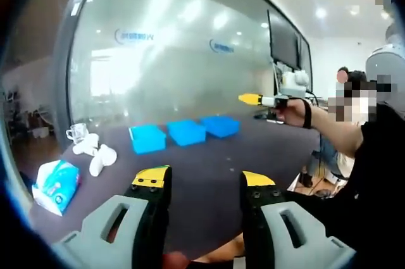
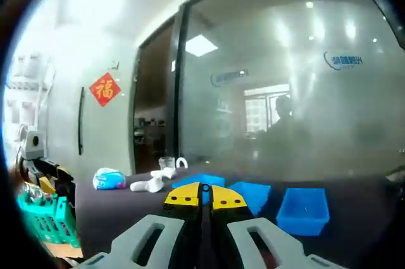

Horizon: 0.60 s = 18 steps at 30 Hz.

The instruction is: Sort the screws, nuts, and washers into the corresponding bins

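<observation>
Blue bins (image 1: 185,132) sit ahead of my left gripper (image 1: 204,181), jaws apart; my right gripper (image 2: 205,198) seems closed, apparently empty.

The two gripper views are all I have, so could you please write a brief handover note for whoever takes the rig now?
Left gripper: open, empty, raised over the dark table.
Right gripper: shut, nothing seen between its jaws; in the left gripper view a hand holds it up beyond the table's far side.
Three blue bins sit in a row on the table.
No screws, nuts or washers can be made out, so sorting progress cannot be judged.
</observation>
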{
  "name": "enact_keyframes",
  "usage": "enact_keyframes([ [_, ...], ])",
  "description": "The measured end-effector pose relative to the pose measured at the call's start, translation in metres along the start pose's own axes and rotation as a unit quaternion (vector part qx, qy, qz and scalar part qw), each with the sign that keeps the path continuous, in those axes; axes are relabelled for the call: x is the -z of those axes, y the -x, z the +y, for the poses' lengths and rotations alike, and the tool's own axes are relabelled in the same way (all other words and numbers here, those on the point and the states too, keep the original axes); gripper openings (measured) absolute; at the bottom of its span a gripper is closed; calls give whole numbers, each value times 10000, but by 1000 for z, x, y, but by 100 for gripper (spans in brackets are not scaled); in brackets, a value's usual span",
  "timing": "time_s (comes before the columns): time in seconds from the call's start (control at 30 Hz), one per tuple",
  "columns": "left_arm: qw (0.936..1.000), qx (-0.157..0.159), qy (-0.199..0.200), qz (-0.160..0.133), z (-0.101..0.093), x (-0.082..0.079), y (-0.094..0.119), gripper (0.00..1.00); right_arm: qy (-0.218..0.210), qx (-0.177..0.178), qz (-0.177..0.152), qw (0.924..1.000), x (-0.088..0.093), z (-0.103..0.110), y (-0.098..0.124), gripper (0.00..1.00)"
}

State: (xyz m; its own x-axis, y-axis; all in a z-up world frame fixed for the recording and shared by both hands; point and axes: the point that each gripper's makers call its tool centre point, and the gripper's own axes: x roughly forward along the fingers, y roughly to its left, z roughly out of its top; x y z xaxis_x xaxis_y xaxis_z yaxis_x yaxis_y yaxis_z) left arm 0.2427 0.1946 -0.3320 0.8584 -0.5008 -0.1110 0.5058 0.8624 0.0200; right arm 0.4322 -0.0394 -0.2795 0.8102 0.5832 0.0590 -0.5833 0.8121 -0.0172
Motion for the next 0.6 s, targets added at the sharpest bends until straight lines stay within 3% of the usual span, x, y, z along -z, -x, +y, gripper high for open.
enact_keyframes([
  [0.1,10000,-34,21,-8,1,1,1,41,108,6,16,9999,-3,-4,-26,2],
  [0.23,10000,-58,12,25,3,1,2,41,357,82,242,9990,7,-18,-69,2],
  [0.37,10000,-77,8,18,4,-1,3,41,362,228,469,9980,20,-29,-98,2],
  [0.47,9999,-103,3,24,5,-1,5,41,607,389,526,9960,25,-38,-117,2],
  [0.6,9998,-165,11,60,8,1,9,41,319,499,614,9964,31,-46,-138,2],
])
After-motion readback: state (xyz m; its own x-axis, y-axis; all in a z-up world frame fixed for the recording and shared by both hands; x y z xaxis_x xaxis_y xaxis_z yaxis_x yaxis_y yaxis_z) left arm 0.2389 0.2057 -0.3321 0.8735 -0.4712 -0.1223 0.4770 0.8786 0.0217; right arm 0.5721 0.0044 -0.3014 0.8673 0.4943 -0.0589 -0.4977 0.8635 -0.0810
